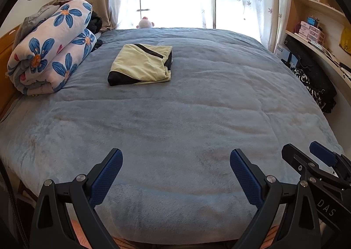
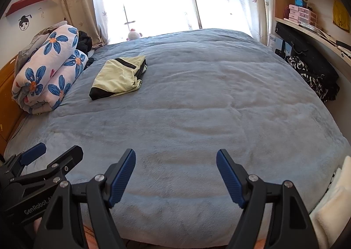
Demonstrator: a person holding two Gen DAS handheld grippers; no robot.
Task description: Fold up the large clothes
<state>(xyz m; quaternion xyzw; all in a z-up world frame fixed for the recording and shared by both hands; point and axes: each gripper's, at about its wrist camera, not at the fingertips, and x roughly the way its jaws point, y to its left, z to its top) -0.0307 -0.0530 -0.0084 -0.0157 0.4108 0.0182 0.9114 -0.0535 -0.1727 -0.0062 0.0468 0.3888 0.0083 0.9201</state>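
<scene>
The yellow-and-black garment (image 1: 140,64) already lies folded into a neat rectangle on the far left of the blue bed cover (image 1: 175,121), beside a rolled floral quilt (image 1: 52,49). Folding looks finished. Your left gripper (image 1: 175,174) and right gripper (image 2: 175,176) hover over the near edge, jaws spread wide, holding nothing.
</scene>
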